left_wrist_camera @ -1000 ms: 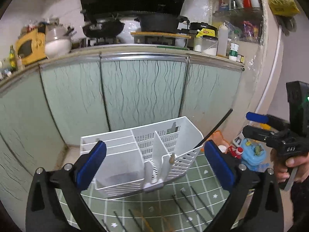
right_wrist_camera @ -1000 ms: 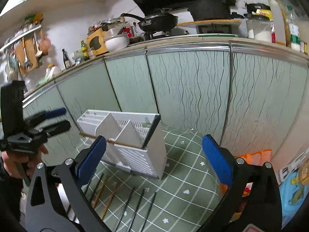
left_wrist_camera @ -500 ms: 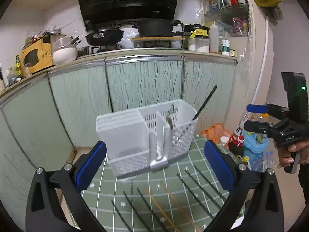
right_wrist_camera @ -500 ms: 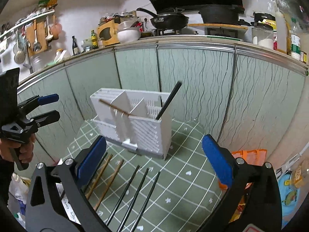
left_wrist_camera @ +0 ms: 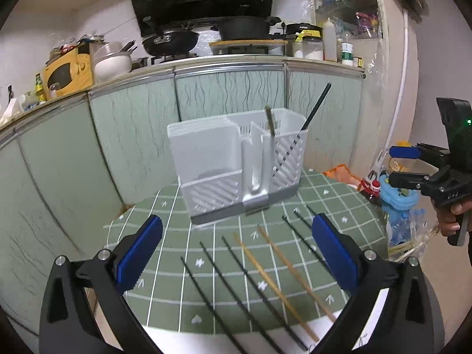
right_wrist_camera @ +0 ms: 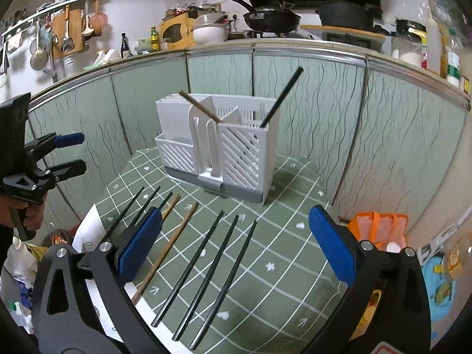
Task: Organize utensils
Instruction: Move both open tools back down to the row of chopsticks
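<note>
A white slotted utensil caddy (left_wrist_camera: 236, 162) (right_wrist_camera: 218, 144) stands upright at the far side of a green checked mat (left_wrist_camera: 165, 268) (right_wrist_camera: 283, 236). A black chopstick (left_wrist_camera: 315, 109) (right_wrist_camera: 283, 94) and a wooden chopstick (left_wrist_camera: 270, 121) (right_wrist_camera: 200, 107) lean inside it. Several black chopsticks (left_wrist_camera: 224, 277) (right_wrist_camera: 206, 268) and two wooden chopsticks (left_wrist_camera: 283, 274) (right_wrist_camera: 168, 244) lie loose on the mat in front. My left gripper (left_wrist_camera: 236, 230) (right_wrist_camera: 70, 153) hovers open over them, holding nothing. My right gripper (right_wrist_camera: 236, 218) (left_wrist_camera: 410, 165) is also open and holds nothing.
Pale green cabinet doors (right_wrist_camera: 309, 103) close in behind the mat, under a counter with pans. An orange bag (right_wrist_camera: 380, 227) and blue toy (left_wrist_camera: 398, 203) sit off the mat's right. White paper (right_wrist_camera: 88, 230) lies at its left edge. A hand (left_wrist_camera: 451, 215) holds the right gripper.
Both grippers have drawn back from the caddy, which now looks smaller and farther off. More of the mat and the loose chopsticks has come into view. Both stay open.
</note>
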{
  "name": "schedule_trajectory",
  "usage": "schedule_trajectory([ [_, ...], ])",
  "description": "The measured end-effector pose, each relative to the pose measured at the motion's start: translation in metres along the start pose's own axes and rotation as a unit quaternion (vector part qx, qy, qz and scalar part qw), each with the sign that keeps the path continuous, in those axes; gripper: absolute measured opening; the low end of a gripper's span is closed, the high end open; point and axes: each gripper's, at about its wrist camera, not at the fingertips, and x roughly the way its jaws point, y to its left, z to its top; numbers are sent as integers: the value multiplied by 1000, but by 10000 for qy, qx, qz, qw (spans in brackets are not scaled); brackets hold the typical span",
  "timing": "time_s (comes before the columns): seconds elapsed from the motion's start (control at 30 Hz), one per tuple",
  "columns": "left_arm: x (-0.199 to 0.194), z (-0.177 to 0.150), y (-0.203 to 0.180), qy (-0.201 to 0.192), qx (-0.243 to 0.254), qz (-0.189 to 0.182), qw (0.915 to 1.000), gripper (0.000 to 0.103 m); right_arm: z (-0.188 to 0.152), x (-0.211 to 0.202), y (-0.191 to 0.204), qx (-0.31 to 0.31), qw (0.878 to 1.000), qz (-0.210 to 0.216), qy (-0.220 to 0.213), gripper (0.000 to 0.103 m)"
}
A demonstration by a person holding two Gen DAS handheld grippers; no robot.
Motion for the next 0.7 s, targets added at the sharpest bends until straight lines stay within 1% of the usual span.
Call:
schedule_trajectory([
  [0.07, -2, -8, 2, 36, -79, 65, 9999, 99, -8, 2, 1, 48, 9999, -96, 30, 95],
  [0.13, -1, -19, 4, 169, -151, 330, 9992, 99, -20, 4, 5, 77, 9997, -215, 92, 95],
  [0.17, -1, -23, 4, 205, -185, 389, 9989, 99, -22, 4, 6, 89, 9995, -272, 119, 95],
  [0.23, 0, -33, 6, 332, -316, 628, 9970, 99, -32, 7, 9, 91, 9988, -420, 220, 95],
  [0.4, -3, -59, 11, 525, -640, 1009, 9914, 99, -54, 7, 14, 199, 9970, -675, 331, 95],
  [0.5, -6, -72, 11, 597, -756, 1254, 9874, 99, -68, 10, 18, 178, 9946, -919, 448, 95],
  [0.6, -7, -83, 7, 661, -773, 1481, 9837, 99, -79, 12, 18, 263, 9927, -1035, 568, 95],
  [0.7, -9, -94, 5, 710, -853, 1589, 9810, 99, -89, 14, 19, 300, 9916, -1091, 633, 95],
])
